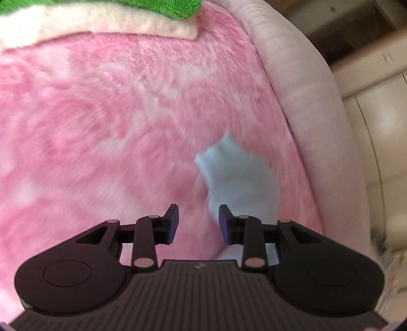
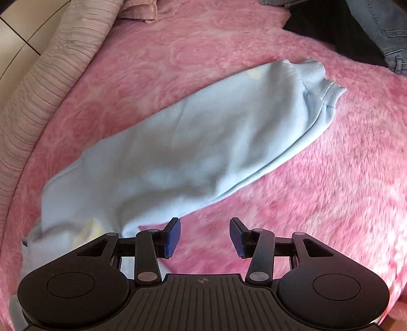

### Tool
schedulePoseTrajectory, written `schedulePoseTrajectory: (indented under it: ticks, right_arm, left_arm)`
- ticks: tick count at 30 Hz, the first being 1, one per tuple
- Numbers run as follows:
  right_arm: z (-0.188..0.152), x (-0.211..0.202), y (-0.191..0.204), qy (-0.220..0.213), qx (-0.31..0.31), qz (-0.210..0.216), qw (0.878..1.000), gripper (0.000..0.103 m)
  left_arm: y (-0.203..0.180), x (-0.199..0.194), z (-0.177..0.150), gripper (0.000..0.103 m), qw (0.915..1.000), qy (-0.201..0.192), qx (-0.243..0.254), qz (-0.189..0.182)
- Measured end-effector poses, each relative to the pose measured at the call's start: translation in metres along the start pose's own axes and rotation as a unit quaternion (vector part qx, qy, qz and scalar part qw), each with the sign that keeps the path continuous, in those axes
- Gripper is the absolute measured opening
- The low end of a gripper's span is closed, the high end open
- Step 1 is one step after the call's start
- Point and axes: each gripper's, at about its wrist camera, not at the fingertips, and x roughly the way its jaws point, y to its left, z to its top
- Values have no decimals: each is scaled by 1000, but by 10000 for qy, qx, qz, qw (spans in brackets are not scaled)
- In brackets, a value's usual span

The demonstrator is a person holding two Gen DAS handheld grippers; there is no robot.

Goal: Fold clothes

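A light blue sweatshirt (image 2: 178, 142) lies on a fluffy pink blanket (image 2: 330, 178), stretched from lower left to upper right, with ribbed cuffs (image 2: 323, 84) at its far end. My right gripper (image 2: 204, 236) is open and empty, hovering just off the garment's near edge. In the left wrist view a corner of the same light blue cloth (image 1: 236, 173) shows just ahead and right of my left gripper (image 1: 198, 221), which is open and empty above the pink blanket (image 1: 101, 127).
A folded green and cream cloth (image 1: 101, 17) lies at the blanket's far side. A striped pale cover (image 2: 43, 84) edges the bed on the left. Grey jeans (image 2: 381, 28) and a dark garment (image 2: 330, 28) lie at the far right. Pale floor (image 1: 376, 122) lies beyond the bed edge.
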Motion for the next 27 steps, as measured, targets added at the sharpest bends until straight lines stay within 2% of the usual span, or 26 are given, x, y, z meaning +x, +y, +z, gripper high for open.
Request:
schedulePoseTrajectory:
  ticks: [5,7,9,11,13,14,16,19,21,22,26,27]
  right_arm:
    - [-32,-15,12,-1,-32,-189,9998,47]
    - [-43,-13,11,29,11,-298,9995,47]
    - [-52,-12,8,63,125,-405,9991,47]
    - [-61,-13,5,102,258,-477,9985,47]
    - [-65,-16,4,109,323,-481,9983,47]
    - [-66,-18,4,96,322,-479,9983,47]
    - [-66,-20,6,57,255,-472,9985,47]
    - [-66,-22,9,25,142,-434,9990,47]
    - [-66,-19,11,50,23,-395,9992,47]
    - [-66,-17,12,88,-102,-412,9991,47]
    - [-66,-6,18,241,-605,-481,9967,47]
    - [-66,-3,19,279,-731,-498,9957,47]
  left_arm:
    - [-6,61,24,27,9993,70,-359,88]
    - [-11,73,26,25,9996,15,-286,63]
    - [-19,77,28,4,10000,-37,20,69]
    - [-27,62,30,4,9984,-245,505,-8]
    - [-35,35,31,3,9922,-591,1091,-120]
    - [-38,21,31,3,9870,-767,1399,-169]
    - [-34,-24,30,3,9712,-1148,2086,-104]
    - [-10,-84,23,3,9423,-1639,2900,343]
    - [18,-107,20,3,9289,-1736,3169,811]
    - [35,-111,18,3,9259,-1693,3195,1095]
    - [103,-101,2,7,9274,-1071,2953,2032]
    - [112,-99,-4,9,9280,-957,2893,2142]
